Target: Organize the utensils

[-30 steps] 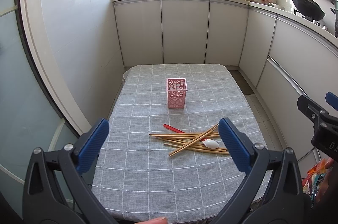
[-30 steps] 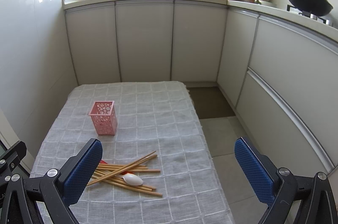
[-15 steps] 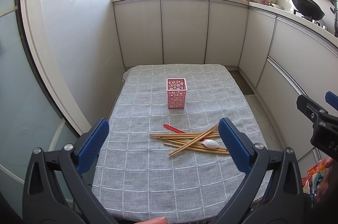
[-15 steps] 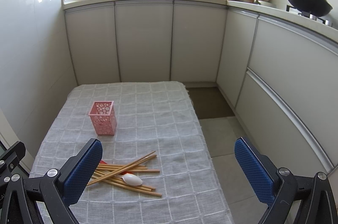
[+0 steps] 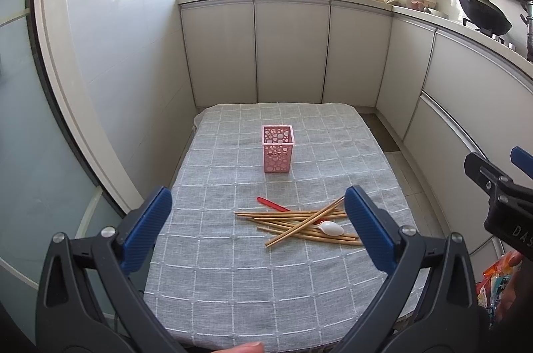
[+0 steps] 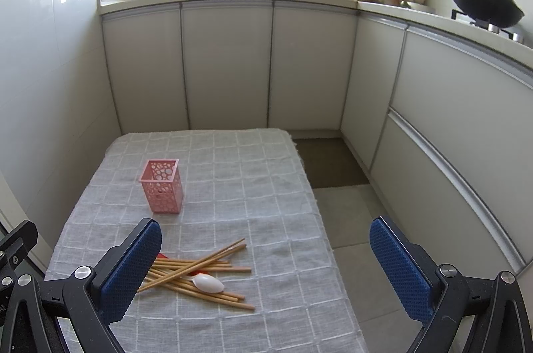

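Both jaws stand wide apart and hold nothing; the left gripper [image 5: 258, 229] hangs above the near end of the table [image 5: 233, 286], and the right gripper [image 6: 265, 266] hangs off its right side. The chopsticks [image 5: 299, 224] lie in a loose crossed heap on the cloth near the front, with a white spoon [image 5: 329, 228] on top of them at the right and a red utensil [image 5: 269, 203] poking out from under the far side; the pink holder [image 5: 278, 148] stands upright further back, apart from the heap, and looks empty. No sorting seems begun; the step in hand is the approach to a first pick. The next move probably calls for lowering one gripper over the heap and closing across a single stick or the spoon; the crossed sticks may drag each other, so the top one is the safer start.
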`<state>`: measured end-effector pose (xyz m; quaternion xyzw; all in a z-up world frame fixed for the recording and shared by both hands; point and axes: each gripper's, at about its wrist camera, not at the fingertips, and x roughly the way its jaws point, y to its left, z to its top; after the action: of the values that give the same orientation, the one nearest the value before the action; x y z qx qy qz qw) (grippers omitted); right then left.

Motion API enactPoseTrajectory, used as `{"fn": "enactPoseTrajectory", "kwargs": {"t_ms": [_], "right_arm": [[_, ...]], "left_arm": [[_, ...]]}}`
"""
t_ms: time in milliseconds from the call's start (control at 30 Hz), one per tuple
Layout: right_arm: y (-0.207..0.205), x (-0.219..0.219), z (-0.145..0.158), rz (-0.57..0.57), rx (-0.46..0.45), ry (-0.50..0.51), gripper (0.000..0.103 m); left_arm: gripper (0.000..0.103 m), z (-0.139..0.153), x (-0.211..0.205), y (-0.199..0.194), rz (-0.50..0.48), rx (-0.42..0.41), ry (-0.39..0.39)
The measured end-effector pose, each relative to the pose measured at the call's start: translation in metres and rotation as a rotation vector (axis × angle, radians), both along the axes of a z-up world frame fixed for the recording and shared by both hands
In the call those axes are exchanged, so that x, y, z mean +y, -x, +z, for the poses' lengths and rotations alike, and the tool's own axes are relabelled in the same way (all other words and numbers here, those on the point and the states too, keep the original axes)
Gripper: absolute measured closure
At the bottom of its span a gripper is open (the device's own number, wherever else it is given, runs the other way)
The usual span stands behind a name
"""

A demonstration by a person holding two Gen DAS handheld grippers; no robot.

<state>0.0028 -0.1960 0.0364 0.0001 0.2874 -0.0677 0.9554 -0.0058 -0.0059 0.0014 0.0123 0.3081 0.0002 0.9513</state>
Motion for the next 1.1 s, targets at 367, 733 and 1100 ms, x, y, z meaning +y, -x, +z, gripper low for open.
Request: {"fn": "enactPoseTrajectory", "kwargs": {"t_ms": [367,733,1100], "right_arm": [[0.0003,-0.003,0.0002,-0.002,0.0,0.004,0.0],[0.0001,-0.003,0.0016,-0.002,0.0,0.012,0.0],[-0.0001,-0.0032,-0.0003,0.001,0.003,0.014,0.0]], "left_arm": [[0.0,-0.0001,-0.0003,0.0016,0.003,-0.005,0.002],[0.0,-0.0002,0.0006,0.0018,0.003,-0.006,0.002],[0.0,-0.0012,0.0029,-0.0002,0.008,-0.011,0.0]]}}
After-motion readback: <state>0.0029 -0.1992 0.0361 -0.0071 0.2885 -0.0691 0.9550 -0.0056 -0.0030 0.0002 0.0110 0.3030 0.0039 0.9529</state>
